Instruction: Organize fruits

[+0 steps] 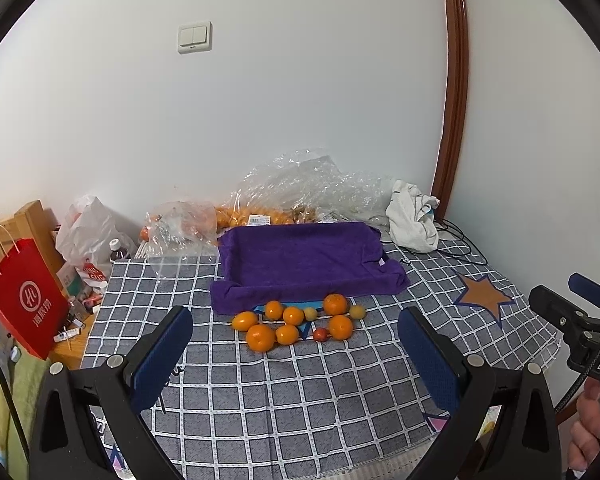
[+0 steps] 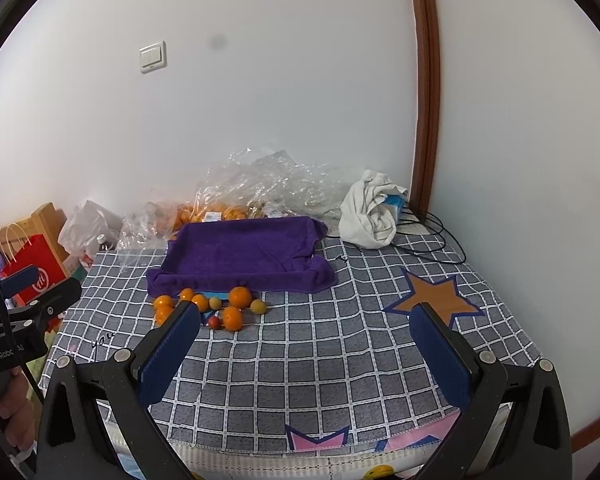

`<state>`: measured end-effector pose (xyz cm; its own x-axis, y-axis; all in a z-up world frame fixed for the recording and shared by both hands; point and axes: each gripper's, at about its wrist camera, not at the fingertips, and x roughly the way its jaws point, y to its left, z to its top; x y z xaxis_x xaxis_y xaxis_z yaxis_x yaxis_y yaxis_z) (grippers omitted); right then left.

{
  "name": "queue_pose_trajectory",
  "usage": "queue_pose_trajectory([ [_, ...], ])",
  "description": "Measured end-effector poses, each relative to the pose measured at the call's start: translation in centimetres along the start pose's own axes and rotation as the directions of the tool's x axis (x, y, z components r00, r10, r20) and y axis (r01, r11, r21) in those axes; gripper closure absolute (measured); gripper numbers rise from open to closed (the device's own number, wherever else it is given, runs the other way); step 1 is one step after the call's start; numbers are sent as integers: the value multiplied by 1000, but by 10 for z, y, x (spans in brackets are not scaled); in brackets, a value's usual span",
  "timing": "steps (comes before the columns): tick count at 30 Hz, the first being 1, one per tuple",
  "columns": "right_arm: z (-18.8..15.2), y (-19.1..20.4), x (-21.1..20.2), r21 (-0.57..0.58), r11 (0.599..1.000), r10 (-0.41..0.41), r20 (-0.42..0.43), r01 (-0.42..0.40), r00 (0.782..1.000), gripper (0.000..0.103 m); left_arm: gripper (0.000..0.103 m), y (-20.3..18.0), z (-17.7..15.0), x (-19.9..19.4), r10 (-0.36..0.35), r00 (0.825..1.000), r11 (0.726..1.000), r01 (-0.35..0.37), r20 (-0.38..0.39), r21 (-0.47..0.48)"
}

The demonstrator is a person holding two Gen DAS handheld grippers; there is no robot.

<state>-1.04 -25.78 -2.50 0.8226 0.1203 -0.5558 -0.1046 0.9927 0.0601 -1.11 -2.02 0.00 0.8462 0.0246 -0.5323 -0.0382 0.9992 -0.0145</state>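
Grey checked tablecloth (image 1: 284, 400) carries a purple towel-lined tray (image 1: 300, 256). Against the tray's near edge lies a cluster of small orange and yellow-green round fruits (image 1: 296, 322). Left gripper (image 1: 296, 360) and right gripper (image 2: 304, 364) hover short of the tray, both wide open, empty. Recommend approaching an outermost fruit first, fingers straddling it squarely.

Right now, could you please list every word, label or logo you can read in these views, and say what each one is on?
"DAS", cut off at the frame edge: on the right gripper body.
"GenRobo", then partly hidden letters ending "AI": on the left gripper body.
"you", handwritten: on the checked cloth.
White circular logo with characters beneath: on the red paper bag, too blurred to read.
Sticker on the bag of oranges: too small to read.
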Motion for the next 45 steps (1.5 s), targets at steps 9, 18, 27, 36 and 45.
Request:
queue_pose_trajectory([
  [9,-2,6,1,-21,1000,1,-1,-1,1000,0,0,6,0,1,-7,1000,1000,7,1,-27],
  [18,-5,7,3,-10,1000,13,-6,-13,1000,0,0,8,-3,2,-3,1000,1000,3,0,-24],
  [27,-5,11,8,-29,999,23,-5,-23,1000,0,0,11,-3,11,5,1000,1000,-5,-1,-6],
  [36,-4,4,28,-26,999,34,-18,-34,999,0,0,24,2,31,28,1000,1000,-28,7,-11],
  [45,-14,4,95,-20,995,93,-74,-95,993,1,1,47,-17,89,83,994,996,-84,-65,-5],
])
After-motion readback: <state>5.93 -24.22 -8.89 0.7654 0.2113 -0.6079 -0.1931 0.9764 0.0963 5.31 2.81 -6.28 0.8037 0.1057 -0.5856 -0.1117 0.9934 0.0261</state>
